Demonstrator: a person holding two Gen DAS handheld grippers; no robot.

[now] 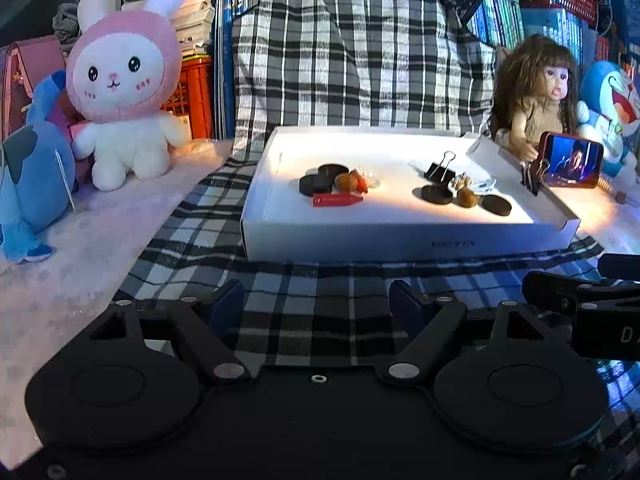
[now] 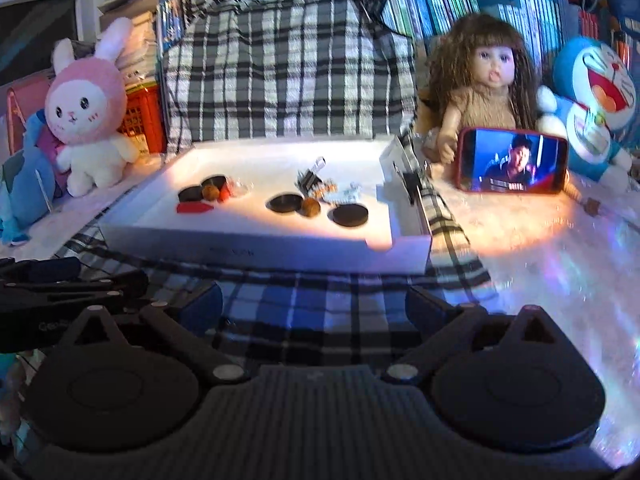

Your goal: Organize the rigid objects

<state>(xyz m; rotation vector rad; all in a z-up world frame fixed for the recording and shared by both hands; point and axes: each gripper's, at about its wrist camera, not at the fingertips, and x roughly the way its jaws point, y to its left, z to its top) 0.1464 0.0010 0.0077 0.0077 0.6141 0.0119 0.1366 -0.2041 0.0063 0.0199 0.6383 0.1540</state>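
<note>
You're holding both tools wide and empty over the plaid cloth (image 1: 320, 304); left tool (image 1: 316, 304), right tool (image 2: 314, 306), white tray (image 1: 400, 236) sitting ahead.

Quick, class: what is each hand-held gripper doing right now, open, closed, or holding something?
Left hand-held gripper: open, holding nothing, above the checked cloth.
Right hand-held gripper: open wide, holding nothing.
</note>
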